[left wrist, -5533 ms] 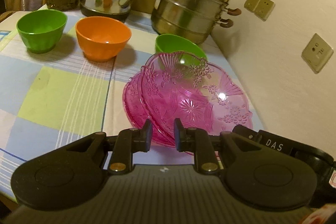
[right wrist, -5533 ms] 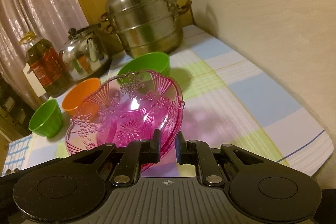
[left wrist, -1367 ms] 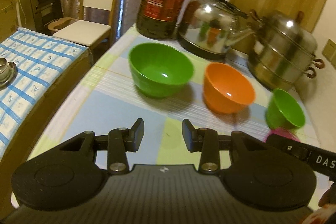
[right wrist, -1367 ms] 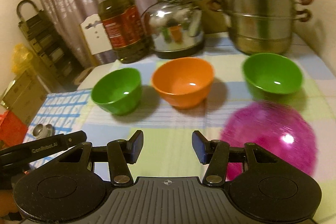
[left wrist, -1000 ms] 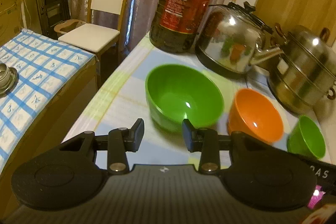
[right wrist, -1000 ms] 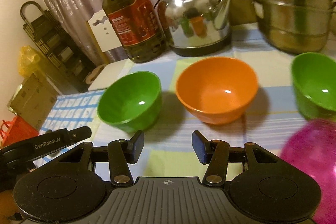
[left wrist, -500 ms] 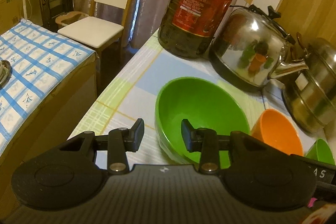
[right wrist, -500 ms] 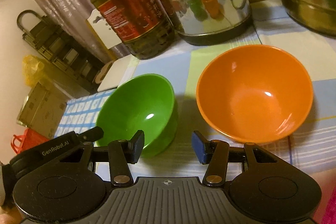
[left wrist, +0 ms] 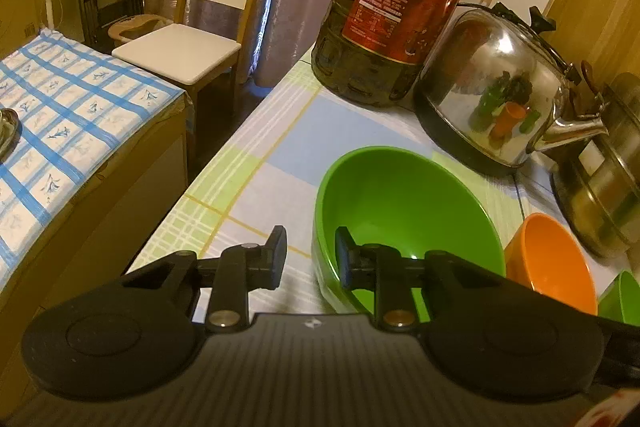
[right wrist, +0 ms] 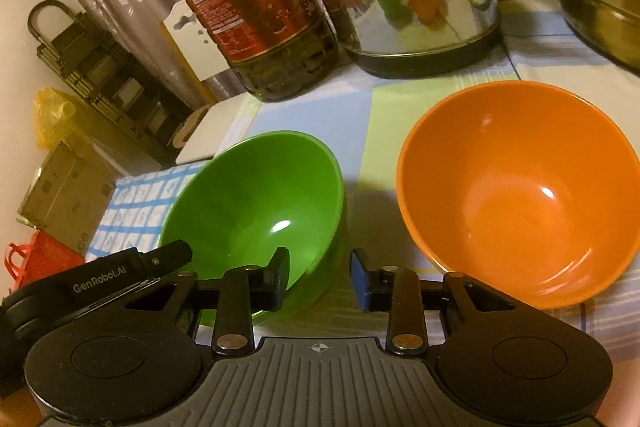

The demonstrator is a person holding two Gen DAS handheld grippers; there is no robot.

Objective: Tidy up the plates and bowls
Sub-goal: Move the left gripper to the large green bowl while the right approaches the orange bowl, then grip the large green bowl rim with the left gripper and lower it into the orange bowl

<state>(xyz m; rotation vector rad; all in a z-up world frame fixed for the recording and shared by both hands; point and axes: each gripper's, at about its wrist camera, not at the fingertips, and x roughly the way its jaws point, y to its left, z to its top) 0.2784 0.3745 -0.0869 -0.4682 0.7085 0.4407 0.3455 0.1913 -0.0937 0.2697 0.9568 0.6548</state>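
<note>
Fingers apart, my left hand-held gripper (left wrist: 308, 253) straddled the near wall of the large green bowl (left wrist: 404, 211), one pad outside and one inside, closed on nothing as yet; I judged that the surest purchase on a smooth, rounded plastic rim. My right hand-held gripper (right wrist: 319, 277) hung wide open and empty over the gap between that bowl and the orange bowl (right wrist: 516, 183), touching neither. Both bowls sat upright on the checked table (left wrist: 256, 163), glossy and deep, near each other, probably for nesting. A small green bowl (left wrist: 622, 297) showed at the right edge, beyond the orange one.
</note>
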